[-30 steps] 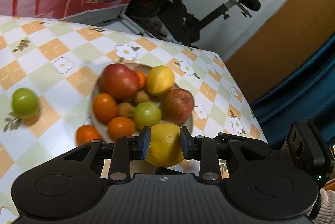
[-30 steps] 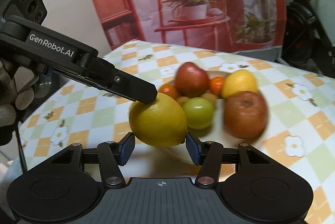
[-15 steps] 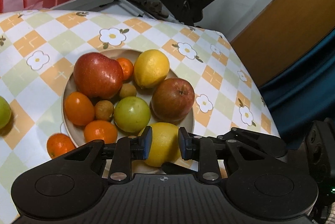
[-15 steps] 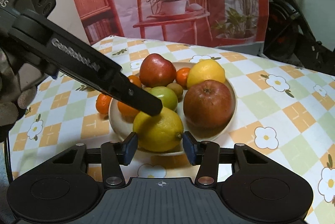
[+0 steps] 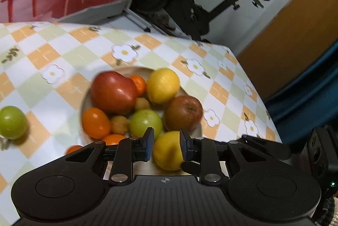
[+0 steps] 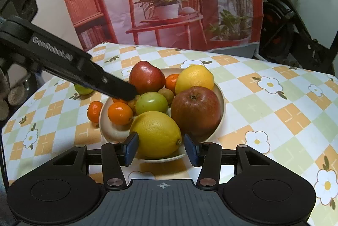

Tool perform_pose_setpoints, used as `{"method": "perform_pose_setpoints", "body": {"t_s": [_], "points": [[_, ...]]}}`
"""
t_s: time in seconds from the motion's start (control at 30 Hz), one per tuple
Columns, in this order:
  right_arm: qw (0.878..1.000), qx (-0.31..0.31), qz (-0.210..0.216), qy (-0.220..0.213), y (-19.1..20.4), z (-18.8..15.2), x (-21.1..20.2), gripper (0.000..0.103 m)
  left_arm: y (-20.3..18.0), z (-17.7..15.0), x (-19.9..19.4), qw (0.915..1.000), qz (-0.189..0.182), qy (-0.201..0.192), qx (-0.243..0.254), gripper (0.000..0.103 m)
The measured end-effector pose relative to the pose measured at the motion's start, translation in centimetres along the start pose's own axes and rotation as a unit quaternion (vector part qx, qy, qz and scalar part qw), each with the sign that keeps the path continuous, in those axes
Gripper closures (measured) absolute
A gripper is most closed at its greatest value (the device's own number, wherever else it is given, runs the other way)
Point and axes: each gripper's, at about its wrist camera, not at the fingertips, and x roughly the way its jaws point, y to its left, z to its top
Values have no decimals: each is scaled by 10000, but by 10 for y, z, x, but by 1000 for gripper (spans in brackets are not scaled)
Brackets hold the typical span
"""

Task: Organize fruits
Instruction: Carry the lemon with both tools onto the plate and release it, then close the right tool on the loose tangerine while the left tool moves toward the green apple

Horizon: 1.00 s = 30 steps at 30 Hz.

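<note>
The lemon lies at the plate's near rim, toward the surface's near edge. The right gripper brackets it loosely, its jaws having just been closing. Centre the pads, then squeeze gently. The left gripper, closed and empty, hovers over the plate's left side.

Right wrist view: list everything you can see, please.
plate: one, cream, table centre
apples: two, red, on plate
lemons: two, yellow, on plate
green fruits: two, green; one on plate, one on cloth
tangerines: four, orange; three on plate, one beside it
small brown fruits: two, brown, on plate
tablecloth: one, orange-green check, covers table
backdrop: one, red print, behind table
exercise bike: one, black, behind table's right
gloved hand: one, pale, left edge
left gripper: one, black, shut, above plate
right gripper: one, black, jaws just closing, front lemon between, ungripped
</note>
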Motion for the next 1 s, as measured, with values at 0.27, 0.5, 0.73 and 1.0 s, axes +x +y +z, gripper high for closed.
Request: {"method": "perform_pose_setpoints", "body": {"t_s": [0.27, 0.5, 0.73, 1.0], "points": [[9999, 37, -134, -23, 6, 3, -3, 58, 32, -1, -44, 9973, 573, -454, -59, 75], [9997, -141, 8, -187, 20, 15, -12, 58, 71, -1, -95, 9864, 1327, -965, -88, 75], [9981, -578, 200, -108, 47, 31, -2, 59, 101, -1, -136, 9701, 1963, -1423, -66, 75], [9855, -1626, 447, 211, 96, 49, 33, 59, 118, -12, -158, 9562, 2358, -1737, -12, 75]]}}
